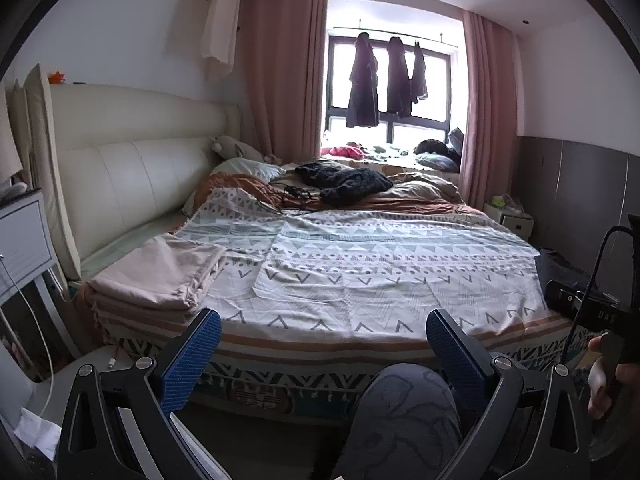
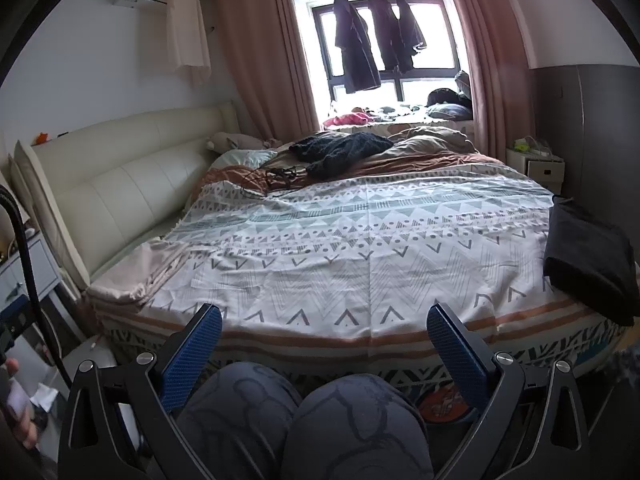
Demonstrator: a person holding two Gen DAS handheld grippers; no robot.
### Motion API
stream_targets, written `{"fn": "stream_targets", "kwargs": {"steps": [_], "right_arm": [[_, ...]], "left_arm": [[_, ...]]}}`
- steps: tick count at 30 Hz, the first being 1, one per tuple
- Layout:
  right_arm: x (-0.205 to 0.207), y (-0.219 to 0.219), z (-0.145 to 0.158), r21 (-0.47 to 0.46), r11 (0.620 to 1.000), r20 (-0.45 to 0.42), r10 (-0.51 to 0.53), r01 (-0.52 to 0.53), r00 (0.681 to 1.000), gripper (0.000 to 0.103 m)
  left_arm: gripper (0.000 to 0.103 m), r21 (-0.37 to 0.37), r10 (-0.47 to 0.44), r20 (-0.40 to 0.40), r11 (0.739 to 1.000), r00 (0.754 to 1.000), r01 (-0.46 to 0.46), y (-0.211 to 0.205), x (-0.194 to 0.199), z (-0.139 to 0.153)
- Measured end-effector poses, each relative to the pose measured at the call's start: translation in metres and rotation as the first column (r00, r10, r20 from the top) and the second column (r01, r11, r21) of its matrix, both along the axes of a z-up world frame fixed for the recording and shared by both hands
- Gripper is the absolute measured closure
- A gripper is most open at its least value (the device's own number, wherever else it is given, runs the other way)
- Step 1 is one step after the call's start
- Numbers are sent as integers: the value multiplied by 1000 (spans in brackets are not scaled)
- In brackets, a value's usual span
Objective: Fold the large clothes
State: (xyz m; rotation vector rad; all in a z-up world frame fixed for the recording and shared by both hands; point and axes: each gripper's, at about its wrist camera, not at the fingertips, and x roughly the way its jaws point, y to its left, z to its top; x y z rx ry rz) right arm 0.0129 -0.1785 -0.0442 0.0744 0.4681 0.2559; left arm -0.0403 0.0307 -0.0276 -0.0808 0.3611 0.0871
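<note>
A large white sheet [image 1: 380, 264] [image 2: 360, 248] with grey triangle patterns lies spread flat over the bed. A folded pink cloth [image 1: 160, 276] [image 2: 136, 276] rests on the bed's near left corner. A folded dark cloth [image 2: 592, 256] sits at the right edge. A black knit garment [image 1: 344, 182] [image 2: 340, 150] lies crumpled at the far side. My left gripper [image 1: 324, 328] hovers open before the bed's near edge, holding nothing. My right gripper [image 2: 324, 326] is likewise open and empty, just short of the bed. The person's knees [image 2: 304, 420] show below both.
A cream padded headboard [image 1: 132, 176] runs along the left. Nightstands stand at the left [image 1: 24, 240] and far right [image 2: 536, 164]. Dark coats [image 1: 384, 76] hang in the window between pink curtains. Black cables [image 1: 292, 196] lie near the knit garment. A hand [image 1: 604, 372] holds the other gripper's handle.
</note>
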Motion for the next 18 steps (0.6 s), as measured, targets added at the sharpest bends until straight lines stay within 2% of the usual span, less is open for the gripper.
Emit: {"fn": "stream_targets", "kwargs": {"steps": [18], "right_arm": [[3, 1, -2, 12, 1000, -15, -5, 6, 1000, 0]], "left_arm": [[1, 7, 31, -9, 999, 999, -31, 0, -4, -4]]}}
